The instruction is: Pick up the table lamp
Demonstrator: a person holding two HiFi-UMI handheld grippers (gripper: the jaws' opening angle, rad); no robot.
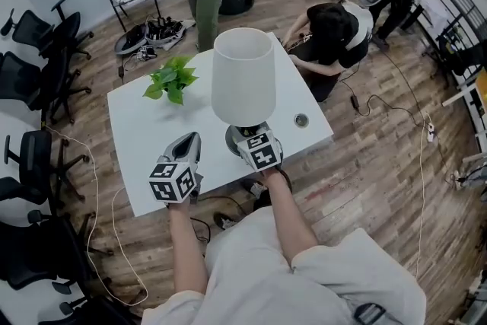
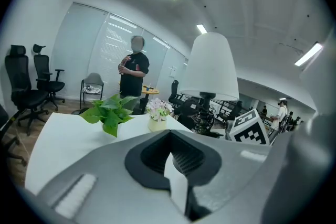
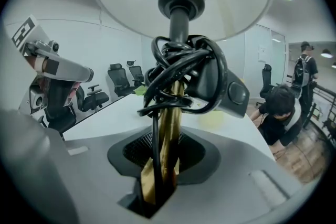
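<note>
The right gripper (image 3: 160, 178) squeezes tight on the gold stick (image 3: 170, 128) of the table lamp (image 1: 242, 76), under a bunched black cord (image 3: 181, 73). The lamp is at the front of the white table (image 1: 141, 137). The left gripper (image 1: 190, 141) is closed with nothing in it, just beside the lamp.

table lamp (image 1: 242, 76) | white shade, brass stem, black cord coiled round it | upright | table (image 1: 137, 118) front edge

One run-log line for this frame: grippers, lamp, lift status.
left gripper: shut, empty | right gripper: shut on table lamp stem | lamp: upright | lifted off table: cannot tell
</note>
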